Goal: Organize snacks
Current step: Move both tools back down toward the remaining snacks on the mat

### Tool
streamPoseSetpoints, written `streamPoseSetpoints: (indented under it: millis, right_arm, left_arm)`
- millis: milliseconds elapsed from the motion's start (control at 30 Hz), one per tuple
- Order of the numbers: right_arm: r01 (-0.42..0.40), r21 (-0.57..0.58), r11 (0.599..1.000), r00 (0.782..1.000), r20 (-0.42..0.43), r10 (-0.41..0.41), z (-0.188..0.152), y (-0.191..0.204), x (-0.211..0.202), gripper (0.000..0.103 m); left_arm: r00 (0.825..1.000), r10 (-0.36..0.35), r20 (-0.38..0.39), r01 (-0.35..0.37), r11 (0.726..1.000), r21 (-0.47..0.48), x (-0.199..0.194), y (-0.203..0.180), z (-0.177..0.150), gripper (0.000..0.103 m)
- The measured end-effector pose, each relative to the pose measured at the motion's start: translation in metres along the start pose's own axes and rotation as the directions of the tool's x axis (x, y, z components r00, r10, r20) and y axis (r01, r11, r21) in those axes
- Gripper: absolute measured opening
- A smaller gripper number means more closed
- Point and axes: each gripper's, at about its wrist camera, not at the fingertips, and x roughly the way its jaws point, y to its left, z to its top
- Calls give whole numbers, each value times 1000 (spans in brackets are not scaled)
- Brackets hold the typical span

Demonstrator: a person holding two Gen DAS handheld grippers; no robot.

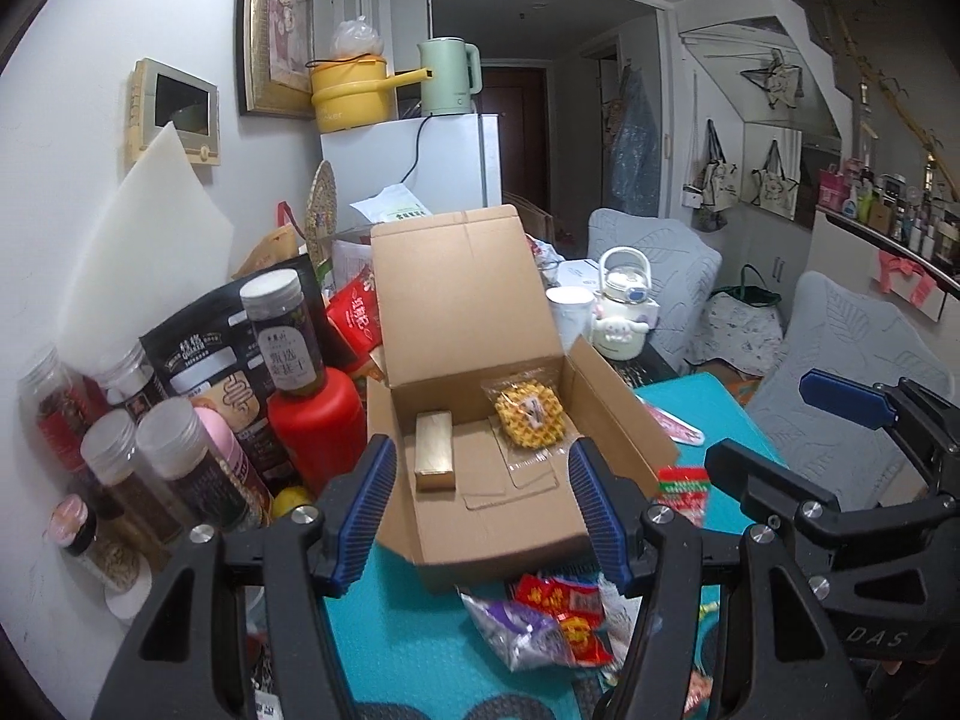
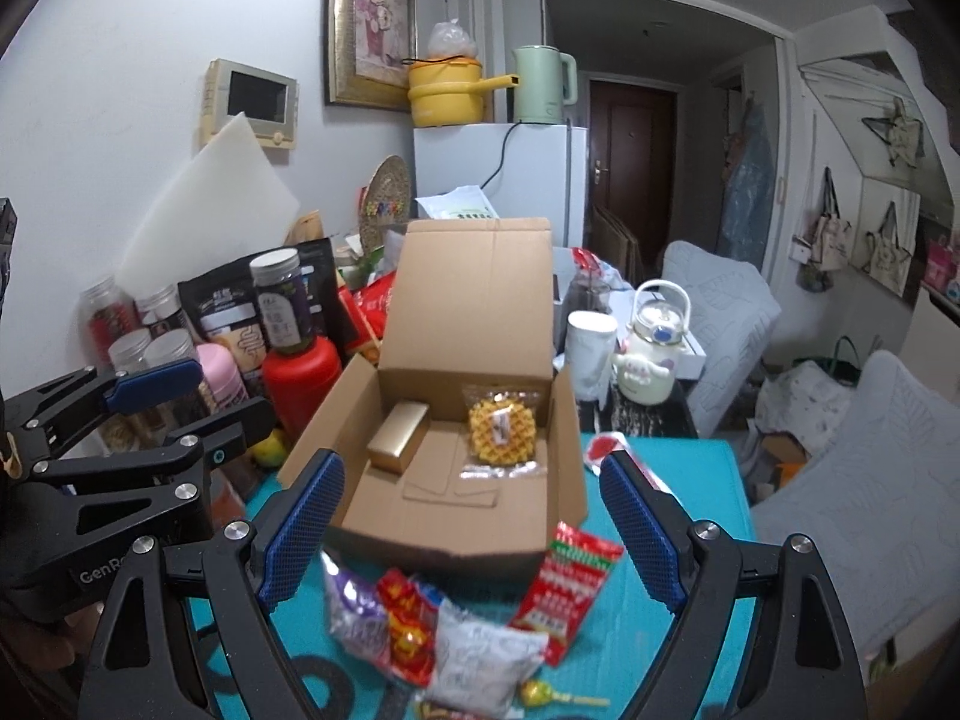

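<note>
Two grippers, left gripper and right gripper, both parted and empty, above open cardboard box containing waffle.

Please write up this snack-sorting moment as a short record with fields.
container: open cardboard box, lid flap standing up
inside box: gold packet on the left, wrapped waffle at the back right
still outside: loose snack packets and red sachet on the teal mat in front of the box
left tool: open, empty
right tool: open, empty
left of box: jars and red bottle
</note>
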Motion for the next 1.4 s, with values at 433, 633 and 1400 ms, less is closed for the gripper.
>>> streamPoseSetpoints:
  millis: [433, 633, 1400]
  right_arm:
    - [2, 1, 1000, 1000, -26, -2, -57, 15, -31, 88]
    - [-3, 37, 999, 999, -45, 5, -85, 16, -36, 88]
    - [-1, 108, 994, 978, -209, 24, -175, 14, 10, 88]
  left_arm:
    - [999, -36, -7, 36, 999, 13, -33, -2, -49, 59]
    - [998, -54, -26, 54, 998, 20, -38, -6, -71, 59]
    - [970, -122, -208, 119, 992, -29, 9, -7, -146, 59]
